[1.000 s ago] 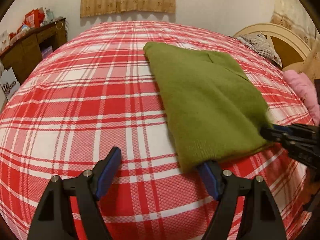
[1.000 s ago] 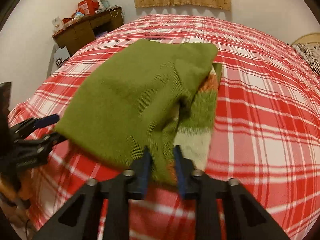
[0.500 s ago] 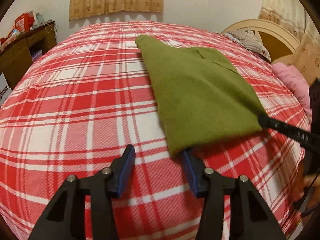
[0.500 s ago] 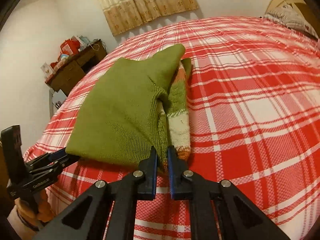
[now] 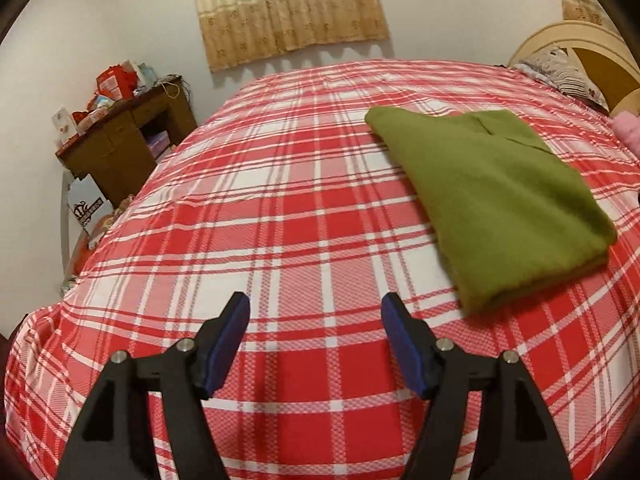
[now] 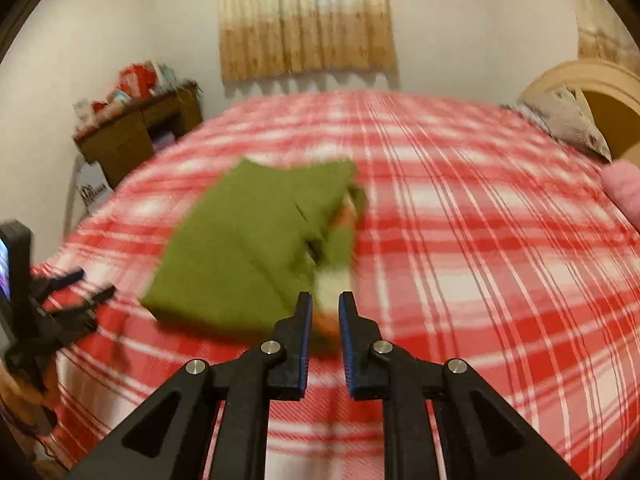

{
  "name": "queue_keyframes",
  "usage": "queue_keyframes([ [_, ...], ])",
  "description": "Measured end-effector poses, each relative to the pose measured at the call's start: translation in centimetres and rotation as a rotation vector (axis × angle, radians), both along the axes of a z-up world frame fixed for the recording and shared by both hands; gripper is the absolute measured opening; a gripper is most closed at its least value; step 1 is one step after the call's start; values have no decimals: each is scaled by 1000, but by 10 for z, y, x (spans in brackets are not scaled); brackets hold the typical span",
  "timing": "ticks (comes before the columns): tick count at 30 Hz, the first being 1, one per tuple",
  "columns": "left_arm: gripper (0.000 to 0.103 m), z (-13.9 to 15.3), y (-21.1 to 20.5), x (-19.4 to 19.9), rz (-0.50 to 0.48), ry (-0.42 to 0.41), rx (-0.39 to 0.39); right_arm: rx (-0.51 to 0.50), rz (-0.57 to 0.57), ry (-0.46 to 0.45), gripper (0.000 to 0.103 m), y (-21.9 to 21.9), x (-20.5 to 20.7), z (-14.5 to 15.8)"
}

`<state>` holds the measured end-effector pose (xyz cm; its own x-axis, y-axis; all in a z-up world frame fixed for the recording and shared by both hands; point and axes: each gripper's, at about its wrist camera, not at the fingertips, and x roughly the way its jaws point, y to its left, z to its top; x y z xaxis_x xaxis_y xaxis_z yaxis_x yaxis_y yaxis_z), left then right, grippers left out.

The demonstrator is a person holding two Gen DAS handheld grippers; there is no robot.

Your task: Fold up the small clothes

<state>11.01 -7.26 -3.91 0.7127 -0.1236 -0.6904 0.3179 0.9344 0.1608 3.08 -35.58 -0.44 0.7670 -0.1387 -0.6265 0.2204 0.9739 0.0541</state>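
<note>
A folded green sweater [image 5: 492, 200] lies flat on the red plaid bed [image 5: 280, 220], to the right in the left wrist view. My left gripper [image 5: 314, 320] is open and empty, hovering over bare bedspread to the left of the sweater's near corner. In the blurred right wrist view the sweater [image 6: 248, 244] shows a striped orange and white sleeve at its right edge. My right gripper [image 6: 324, 312] is slightly open and empty, just in front of the sweater's near edge. The left gripper also shows in the right wrist view [image 6: 80, 292] at the far left.
A wooden desk [image 5: 124, 140] with clutter stands left of the bed. A headboard [image 5: 588, 48] and pillow [image 5: 560, 72] are at the far right, with a pink item [image 5: 628, 128] by them. A curtain [image 5: 288, 8] hangs on the back wall.
Both grippers have let go of the sweater and pulled back. The right jaws opened slightly. The left gripper moved left, away from the sweater's corner. The sweater now rests folded on the bed.
</note>
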Motion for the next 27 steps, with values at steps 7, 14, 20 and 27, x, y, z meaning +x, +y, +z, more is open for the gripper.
queue_keyframes([
  [7,75,1,-2,7,12,10,-1,-52,81,29,14,37,70,-9],
  [14,76,-3,-6,17,16,20,-6,-84,48,146,11,13,96,-70],
  [20,76,-11,-4,24,-4,77,-53,38,36,116,11,-5,82,-71],
  [27,77,-11,7,54,-28,182,-206,113,23,80,25,-10,53,-48],
])
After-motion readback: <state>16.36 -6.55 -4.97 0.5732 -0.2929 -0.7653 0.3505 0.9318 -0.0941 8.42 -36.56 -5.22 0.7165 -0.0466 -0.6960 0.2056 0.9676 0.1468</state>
